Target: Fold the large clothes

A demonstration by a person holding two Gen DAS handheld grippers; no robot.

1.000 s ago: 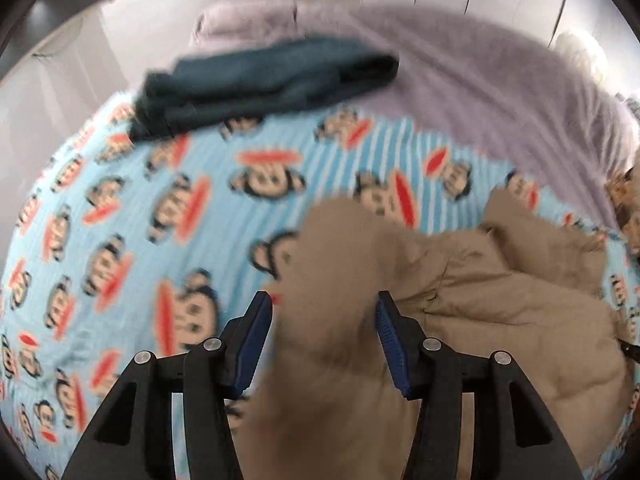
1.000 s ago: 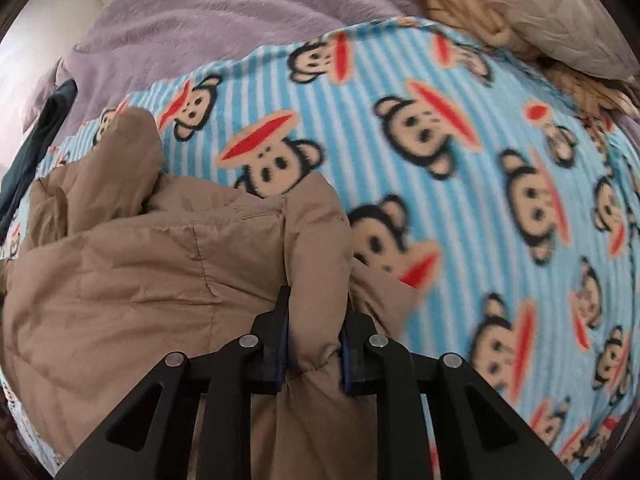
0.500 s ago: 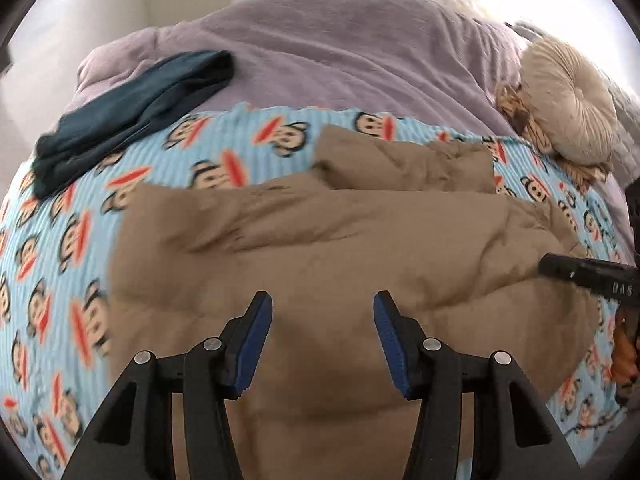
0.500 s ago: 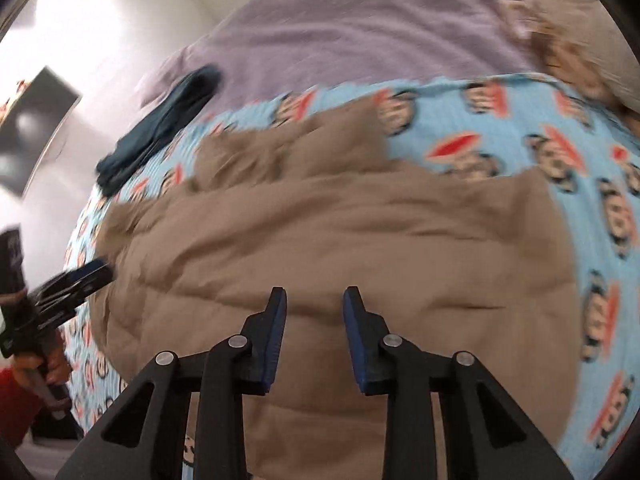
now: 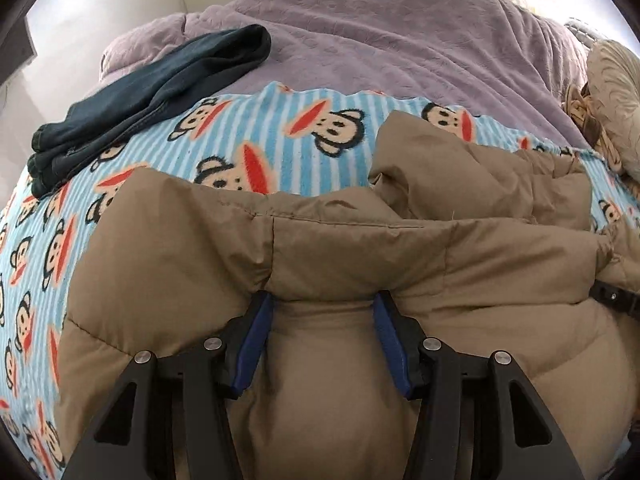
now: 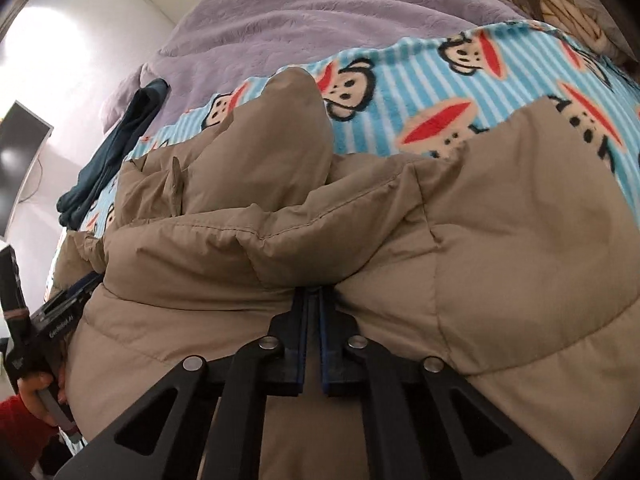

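Observation:
A tan puffy jacket (image 5: 360, 248) lies bunched on a blue monkey-print blanket (image 5: 280, 136) on the bed. It also fills the right wrist view (image 6: 500, 248). My left gripper (image 5: 322, 300) is open, its blue pads astride a fold of the jacket with the tips tucked under the fabric. My right gripper (image 6: 313, 292) is shut on a fold of the jacket, its tips hidden under the cloth. The left gripper's body shows at the left edge of the right wrist view (image 6: 60, 316).
A folded dark teal garment (image 5: 152, 92) lies at the blanket's far left edge. A purple bedspread (image 5: 380, 32) covers the far bed. Beige cushions (image 5: 612, 96) sit at the right. A dark screen (image 6: 20, 152) stands by the left wall.
Both grippers have dropped down onto the jacket's near edge. The right gripper has closed on a fold. The left gripper stays open, now pushed into the fabric.

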